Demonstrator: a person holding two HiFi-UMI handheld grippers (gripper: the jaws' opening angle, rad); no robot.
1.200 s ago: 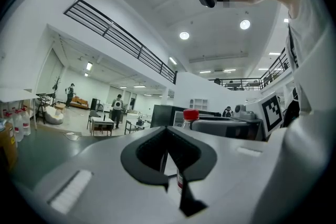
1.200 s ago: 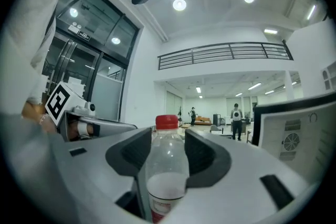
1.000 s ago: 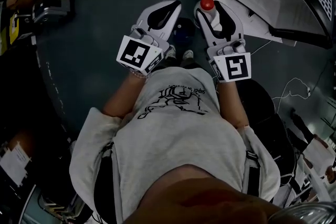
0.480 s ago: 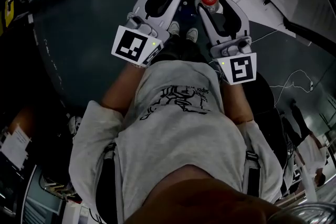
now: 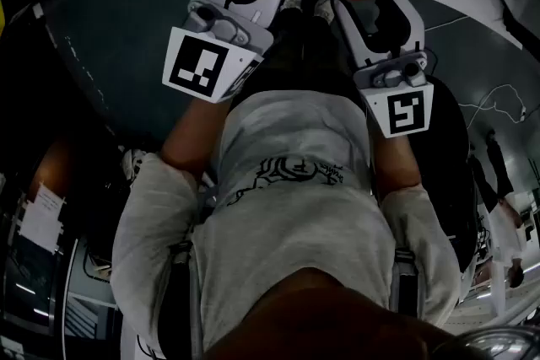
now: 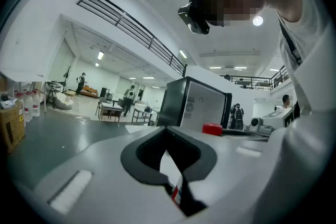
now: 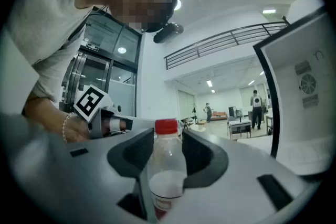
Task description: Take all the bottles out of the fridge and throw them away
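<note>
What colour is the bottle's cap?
Red; the cap on the bottle shows best in right gripper view.

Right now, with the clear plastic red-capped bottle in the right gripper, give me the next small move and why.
Probably carry the clear plastic red-capped bottle to a bin before releasing. The right gripper has it between its jaws, which have just been closing on it; the left gripper is shut, and no bin shows in any view.

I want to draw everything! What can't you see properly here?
Bottle, right gripper view: its label sits mostly behind the right gripper, whose jaws have just been closing on it, and is cut by the bottom edge.
White-and-red sliver in the shut left gripper, left gripper view: too little shows to name it.
Far-off people, left gripper view: too small.
</note>
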